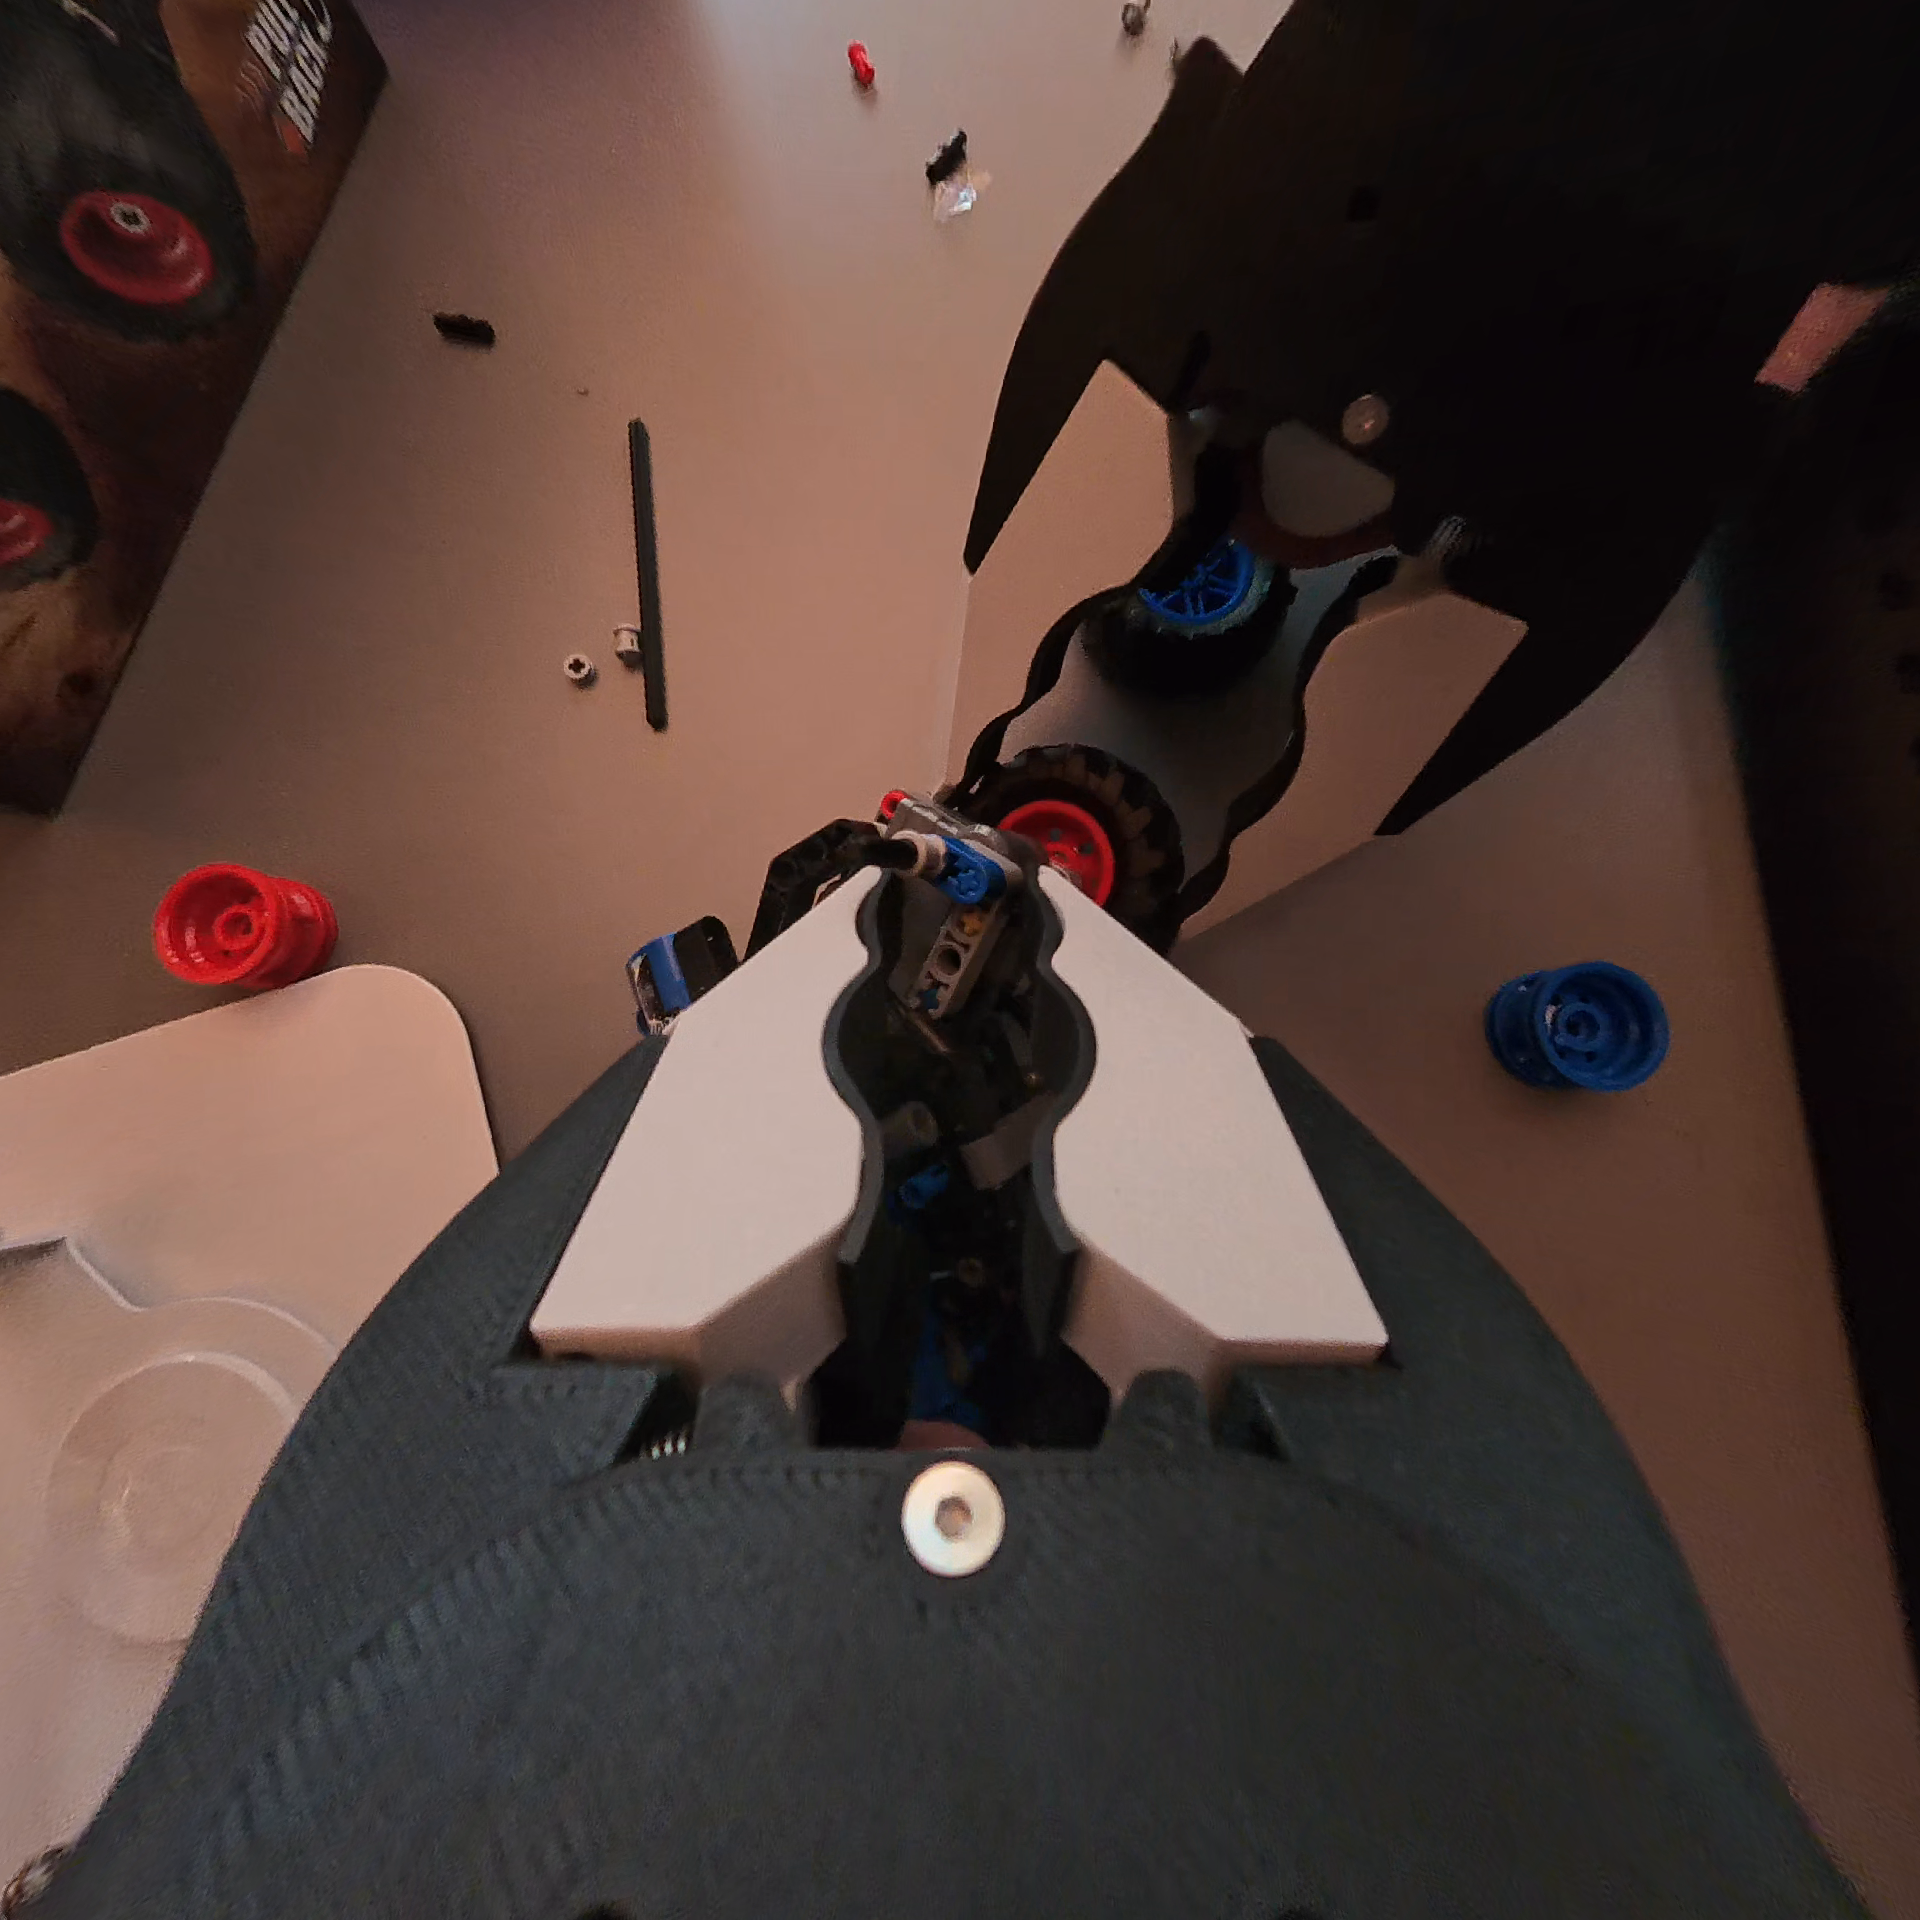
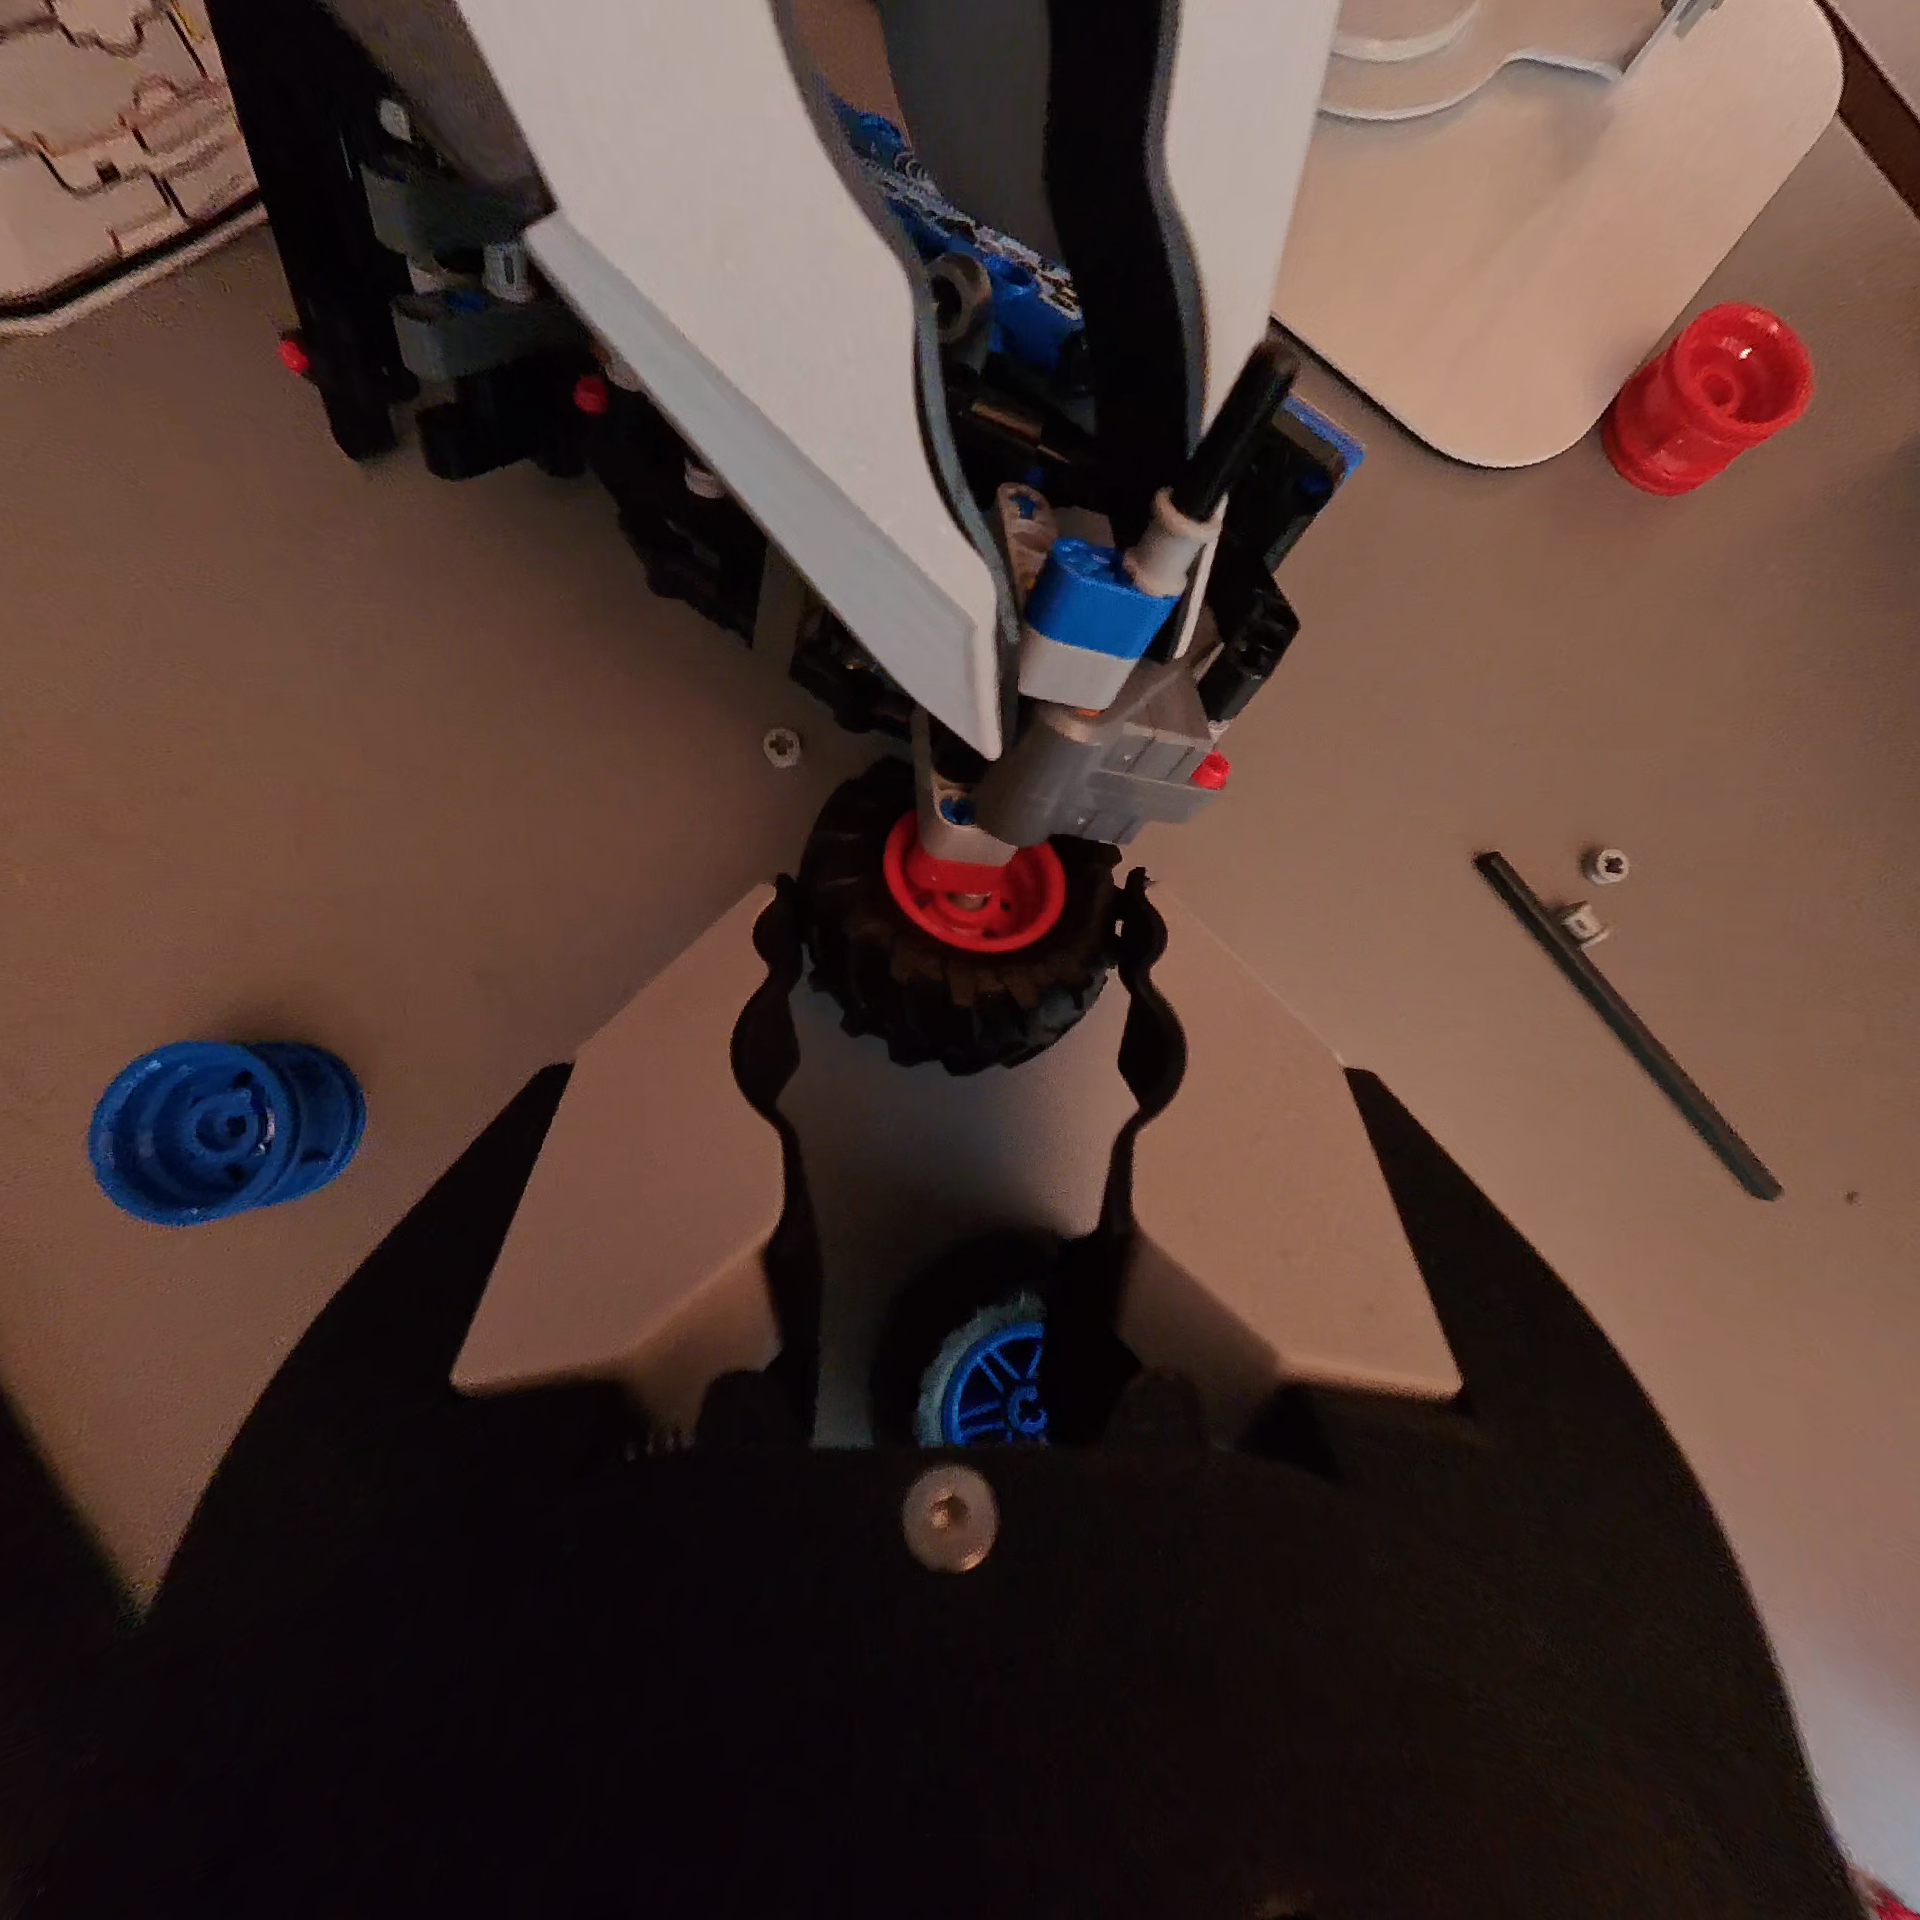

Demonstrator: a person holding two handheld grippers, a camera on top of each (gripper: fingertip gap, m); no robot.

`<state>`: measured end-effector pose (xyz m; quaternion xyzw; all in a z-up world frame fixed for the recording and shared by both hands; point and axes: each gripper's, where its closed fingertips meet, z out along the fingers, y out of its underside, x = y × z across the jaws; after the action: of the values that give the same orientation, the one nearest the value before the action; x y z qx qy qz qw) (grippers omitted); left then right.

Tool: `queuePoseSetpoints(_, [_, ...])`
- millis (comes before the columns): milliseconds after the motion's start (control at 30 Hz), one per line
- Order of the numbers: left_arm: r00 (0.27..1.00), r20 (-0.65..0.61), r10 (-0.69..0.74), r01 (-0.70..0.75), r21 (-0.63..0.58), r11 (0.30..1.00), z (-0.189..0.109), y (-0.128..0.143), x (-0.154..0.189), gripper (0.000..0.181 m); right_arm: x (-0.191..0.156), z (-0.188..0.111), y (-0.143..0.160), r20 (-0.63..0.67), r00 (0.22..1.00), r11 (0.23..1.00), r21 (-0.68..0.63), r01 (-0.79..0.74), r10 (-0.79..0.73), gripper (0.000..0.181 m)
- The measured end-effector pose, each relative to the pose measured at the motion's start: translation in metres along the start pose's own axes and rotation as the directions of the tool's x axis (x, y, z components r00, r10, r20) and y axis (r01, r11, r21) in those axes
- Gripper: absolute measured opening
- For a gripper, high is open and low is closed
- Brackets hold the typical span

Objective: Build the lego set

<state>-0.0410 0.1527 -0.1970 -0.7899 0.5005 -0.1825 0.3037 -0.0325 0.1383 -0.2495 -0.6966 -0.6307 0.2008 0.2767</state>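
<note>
My left gripper (image 1: 956,894) is shut on the lego model (image 1: 951,966), a dark chassis with grey and blue beams that sticks out past the fingertips. My right gripper (image 2: 956,904) faces it and is shut on a wheel (image 2: 966,956) with a black tyre and a red rim. The model's grey end (image 2: 961,831) meets the rim's hub. In the left wrist view the right gripper (image 1: 1070,852) comes in from the upper right with that wheel (image 1: 1081,842). A blue-rimmed wheel (image 2: 987,1371) shows deep in the right gripper's gap; I cannot tell whether it is held.
On the table lie a loose red rim (image 1: 244,925), a loose blue rim (image 1: 1577,1027), a long black axle (image 1: 646,571) with small grey bushes (image 1: 579,668), and a black pin (image 1: 462,329). The set's box (image 1: 125,312) stands far left. A white tray (image 1: 208,1143) lies near left.
</note>
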Motion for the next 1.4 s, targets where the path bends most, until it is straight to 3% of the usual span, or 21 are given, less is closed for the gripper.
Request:
queuePoseSetpoints(133, [1.000, -0.027, -0.007, 0.008, 0.039, 0.999, -0.002, -0.003, 0.004, 0.021, -0.002, -0.005, -0.001, -0.010, 0.999, 0.999, -0.013, 0.045, -0.045, 0.060])
queuePoseSetpoints(233, [0.997, -0.060, -0.057, 0.065, 0.131, 0.989, -0.017, -0.013, 0.004, 0.021, 0.000, -0.027, -0.012, -0.005, 0.999, 0.998, 0.042, 0.055, -0.054, 0.060])
queuePoseSetpoints(367, [0.981, -0.120, -0.153, 0.183, 0.302, 0.936, -0.045, -0.030, -0.002, 0.020, 0.008, -0.063, -0.041, -0.016, 0.998, 0.977, 0.204, 0.065, -0.063, 0.060])
queuePoseSetpoints(500, [0.965, -0.166, -0.202, 0.254, 0.416, 0.873, -0.052, -0.034, -0.006, 0.019, 0.012, -0.073, -0.051, 0.008, 0.997, 0.962, 0.262, 0.071, -0.076, 0.060])
queuePoseSetpoints(567, [0.963, -0.161, -0.217, 0.266, 0.415, 0.870, -0.045, -0.032, -0.008, 0.026, 0.014, -0.070, -0.049, -0.007, 0.996, 0.960, 0.267, 0.089, -0.091, 0.060])
queuePoseSetpoints(833, [0.930, -0.211, -0.302, 0.367, 0.459, 0.809, -0.031, -0.031, -0.020, 0.017, 0.026, -0.064, -0.045, -0.054, 0.998, 0.926, 0.378, 0.014, 0.007, 0.062])
queuePoseSetpoints(900, [0.914, -0.237, -0.331, 0.405, 0.464, 0.788, -0.029, -0.029, -0.024, 0.015, 0.029, -0.056, -0.043, -0.058, 0.998, 0.927, 0.375, -0.010, 0.034, 0.072])
queuePoseSetpoints(1000, [0.913, -0.226, -0.341, 0.408, 0.458, 0.790, -0.024, -0.025, -0.027, 0.015, 0.035, -0.043, -0.040, -0.119, 0.993, 0.938, 0.347, 0.025, 0.018, 0.065])
queuePoseSetpoints(1100, [0.918, -0.196, -0.345, 0.397, 0.464, 0.792, -0.023, -0.023, -0.032, 0.022, 0.036, -0.043, -0.046, -0.100, 0.994, 0.924, 0.383, 0.005, 0.036, 0.064])
queuePoseSetpoints(1267, [0.908, -0.235, -0.347, 0.419, 0.473, 0.775, -0.023, -0.020, -0.036, 0.028, 0.040, -0.044, -0.051, -0.235, 0.970, 0.935, 0.329, 0.132, -0.054, 0.063])
queuePoseSetpoints(1400, [0.878, -0.319, -0.358, 0.475, 0.482, 0.736, -0.029, -0.018, -0.036, 0.032, 0.039, -0.043, -0.055, -0.251, 0.966, 0.929, 0.337, 0.149, -0.064, 0.063])
